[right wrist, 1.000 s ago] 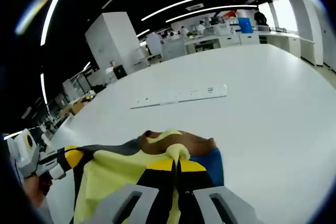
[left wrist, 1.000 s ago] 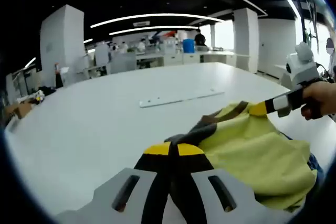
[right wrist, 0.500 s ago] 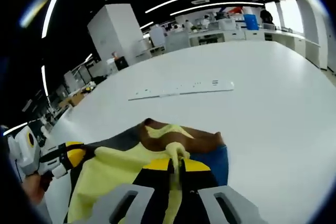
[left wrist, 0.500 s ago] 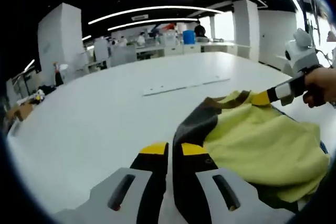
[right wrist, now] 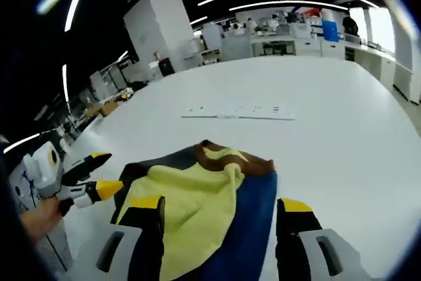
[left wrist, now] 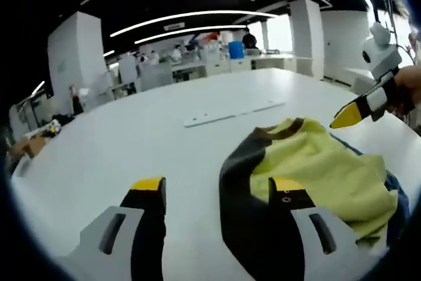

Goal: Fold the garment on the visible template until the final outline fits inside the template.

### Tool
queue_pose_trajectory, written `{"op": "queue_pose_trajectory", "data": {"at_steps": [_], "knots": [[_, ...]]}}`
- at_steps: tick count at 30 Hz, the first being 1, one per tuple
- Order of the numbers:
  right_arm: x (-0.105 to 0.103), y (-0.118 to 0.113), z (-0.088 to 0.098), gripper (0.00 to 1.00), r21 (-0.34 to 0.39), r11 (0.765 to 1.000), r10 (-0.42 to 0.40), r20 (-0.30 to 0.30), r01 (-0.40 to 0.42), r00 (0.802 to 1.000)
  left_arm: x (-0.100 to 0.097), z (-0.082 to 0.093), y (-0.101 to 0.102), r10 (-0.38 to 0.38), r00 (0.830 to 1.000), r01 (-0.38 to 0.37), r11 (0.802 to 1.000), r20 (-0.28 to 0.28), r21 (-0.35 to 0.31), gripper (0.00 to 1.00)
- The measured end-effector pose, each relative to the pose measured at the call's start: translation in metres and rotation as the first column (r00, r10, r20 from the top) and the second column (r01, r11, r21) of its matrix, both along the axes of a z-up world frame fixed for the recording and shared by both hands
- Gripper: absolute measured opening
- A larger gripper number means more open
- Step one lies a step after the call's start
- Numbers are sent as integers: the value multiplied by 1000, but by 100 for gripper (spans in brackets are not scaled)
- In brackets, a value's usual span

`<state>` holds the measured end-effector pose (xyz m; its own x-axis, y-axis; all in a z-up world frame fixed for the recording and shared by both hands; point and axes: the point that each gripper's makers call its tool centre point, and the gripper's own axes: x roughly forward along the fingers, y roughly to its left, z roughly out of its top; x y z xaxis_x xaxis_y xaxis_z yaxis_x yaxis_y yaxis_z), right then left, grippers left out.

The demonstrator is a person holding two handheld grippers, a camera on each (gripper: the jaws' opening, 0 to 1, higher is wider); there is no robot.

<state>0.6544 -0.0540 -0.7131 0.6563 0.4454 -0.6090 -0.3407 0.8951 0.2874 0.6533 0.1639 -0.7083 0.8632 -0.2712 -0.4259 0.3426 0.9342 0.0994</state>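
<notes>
The garment (left wrist: pixel 316 169) lies crumpled on the white table (left wrist: pixel 118 143). It is yellow, with a dark sleeve, a brown collar and a blue part. My left gripper (left wrist: pixel 218 189) is open, its jaws spread wide over the dark sleeve and holding nothing. The right gripper (left wrist: pixel 348 115) hovers just past the garment's far right edge, held by a hand (left wrist: pixel 409 87). In the right gripper view the garment (right wrist: pixel 197 189) lies between the spread jaws of my open right gripper (right wrist: pixel 222 205). The left gripper (right wrist: pixel 102 174) is open at the garment's left edge.
A flat white strip (left wrist: pixel 233 111) lies on the table beyond the garment; the right gripper view shows the strip (right wrist: pixel 238 111) too. The table (right wrist: pixel 342 143) stretches wide on all sides. Far behind it stand desks, white pillars (left wrist: pixel 72 54) and people.
Both grippers have opened and let go of the garment, which now rests loose on the table. The right gripper has drawn back from the collar.
</notes>
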Motion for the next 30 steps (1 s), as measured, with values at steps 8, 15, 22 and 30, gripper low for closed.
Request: {"op": "queue_pose_trajectory", "data": {"at_steps": [8, 15, 22, 30], "knots": [[-31, -5, 4, 83, 4, 999, 50, -20, -49, 999, -25, -4, 1, -82, 996, 83, 995, -28, 46, 71], [-68, -10, -2, 79, -15, 996, 82, -34, -82, 996, -52, -9, 2, -126, 990, 127, 992, -63, 22, 71], [-101, -12, -11, 74, -26, 994, 101, -51, -102, 994, -72, -9, 0, -158, 985, 160, 987, -71, 19, 69], [-139, -9, -22, 70, -28, 991, 127, -70, -129, 989, -99, -23, -8, -198, 973, 201, 980, -120, 8, 64]]}}
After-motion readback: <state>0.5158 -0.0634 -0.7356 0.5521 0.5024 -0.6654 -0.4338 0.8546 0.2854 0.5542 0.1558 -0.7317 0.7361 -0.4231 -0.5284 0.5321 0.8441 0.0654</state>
